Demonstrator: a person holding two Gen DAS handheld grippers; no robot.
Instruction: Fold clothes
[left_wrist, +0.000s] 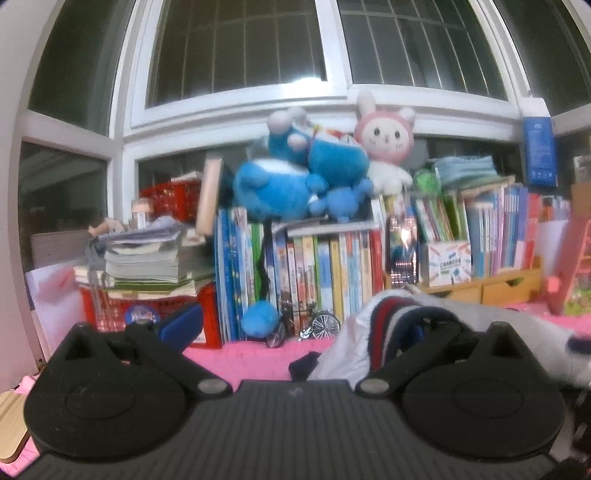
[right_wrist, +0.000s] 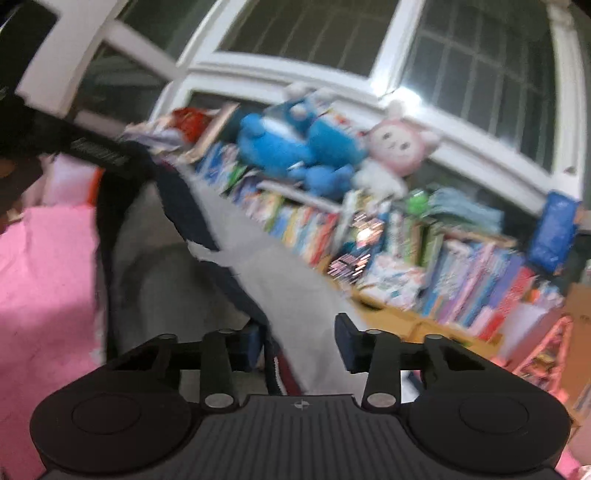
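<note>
A white-grey garment (left_wrist: 391, 321) with a navy, red and white striped collar lies bunched at the right of the left wrist view, on a pink cover (left_wrist: 251, 354). My left gripper (left_wrist: 299, 325) stands wide open. The collar is draped over its right finger, and its left blue pad (left_wrist: 181, 325) is bare. In the blurred right wrist view the garment (right_wrist: 280, 280) hangs stretched from the upper left down into my right gripper (right_wrist: 299, 343). That gripper is shut on a fold of it with a striped edge. The black body of the other gripper (right_wrist: 99, 155) shows at the garment's upper end.
Behind the cover stands a row of upright books (left_wrist: 332, 266), with blue plush toys (left_wrist: 295, 177) and a pink rabbit (left_wrist: 386, 144) on top. A red basket (left_wrist: 207, 314), a toy bicycle (left_wrist: 310, 325) and a wooden drawer box (left_wrist: 495, 288) line the back. Windows rise behind them.
</note>
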